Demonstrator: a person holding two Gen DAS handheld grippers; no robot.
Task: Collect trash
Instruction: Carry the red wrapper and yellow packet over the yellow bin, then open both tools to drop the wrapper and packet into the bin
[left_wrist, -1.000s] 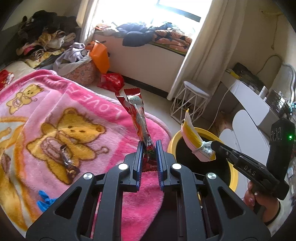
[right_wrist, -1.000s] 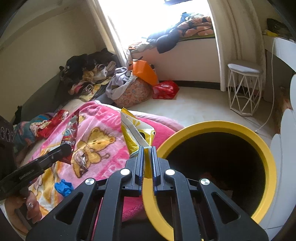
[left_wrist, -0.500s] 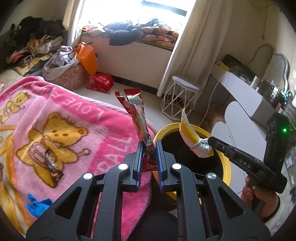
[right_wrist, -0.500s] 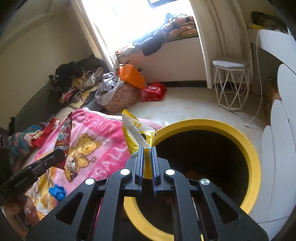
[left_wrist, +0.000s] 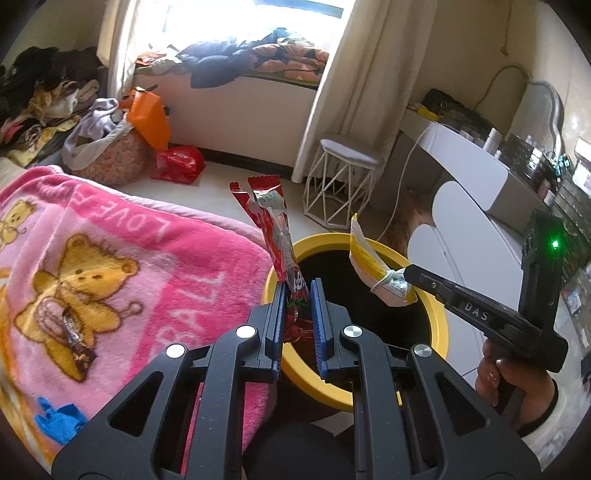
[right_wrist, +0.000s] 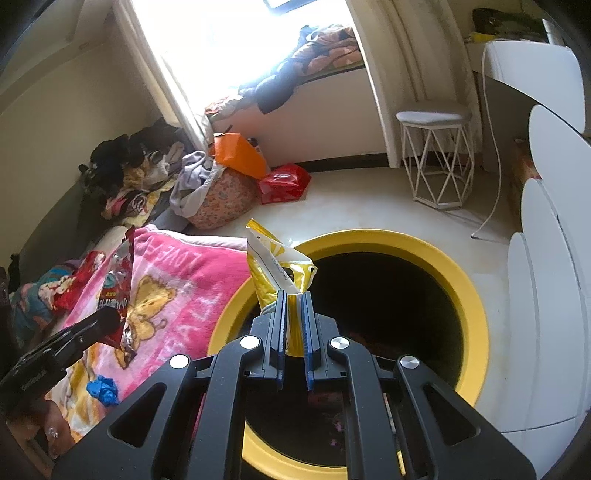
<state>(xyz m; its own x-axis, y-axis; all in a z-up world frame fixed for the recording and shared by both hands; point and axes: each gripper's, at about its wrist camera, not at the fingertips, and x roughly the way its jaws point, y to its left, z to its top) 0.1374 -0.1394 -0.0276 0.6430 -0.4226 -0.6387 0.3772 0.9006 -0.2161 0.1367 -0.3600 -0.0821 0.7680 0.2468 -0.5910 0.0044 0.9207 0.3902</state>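
Red snack wrapper (left_wrist: 275, 236), clamped upright in the left gripper (left_wrist: 298, 295), reaches the yellow-rimmed bin (left_wrist: 439, 317); only the right wrist view shows the right gripper (right_wrist: 293, 306) pinching a yellow packet (right_wrist: 277, 266) over the bin's dark inside.

Your left gripper (left_wrist: 298, 295), black arms, blue pads, silver screws, your right gripper (right_wrist: 293, 306) alike, marked "DAS", green light, your hand (left_wrist: 511, 380), white cuff
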